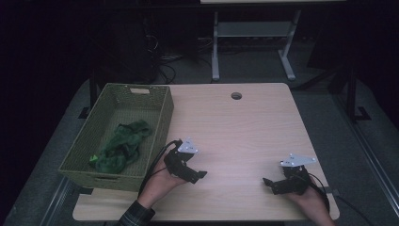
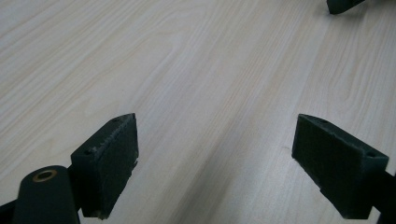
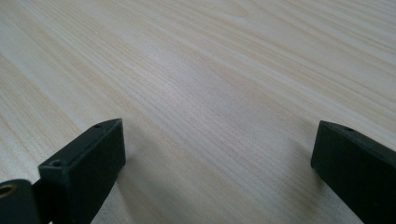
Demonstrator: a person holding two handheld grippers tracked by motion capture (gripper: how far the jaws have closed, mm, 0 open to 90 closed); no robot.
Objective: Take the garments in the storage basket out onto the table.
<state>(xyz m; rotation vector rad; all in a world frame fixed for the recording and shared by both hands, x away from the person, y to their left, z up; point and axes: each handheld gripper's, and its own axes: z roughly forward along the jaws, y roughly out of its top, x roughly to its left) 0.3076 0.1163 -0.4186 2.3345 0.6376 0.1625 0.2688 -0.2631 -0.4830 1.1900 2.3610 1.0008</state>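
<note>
A woven green basket (image 1: 162,110) stands at the table's left edge with a crumpled green cloth (image 1: 123,146) inside it. My left gripper (image 1: 197,176) rests low over the table just right of the basket's near corner, open, with bare wood between its jaws (image 2: 215,154). My right gripper (image 1: 269,184) sits near the front right of the table, also open and holding nothing (image 3: 217,163). Its dark jaw tip (image 2: 341,5) shows at the top right of the left gripper view.
The light wooden table (image 1: 235,132) has a round cable hole (image 1: 236,96) near its far edge. A white-legged desk frame (image 1: 254,33) stands behind on the grey floor, with cables to its left. A person's hands hold both grippers from the near side.
</note>
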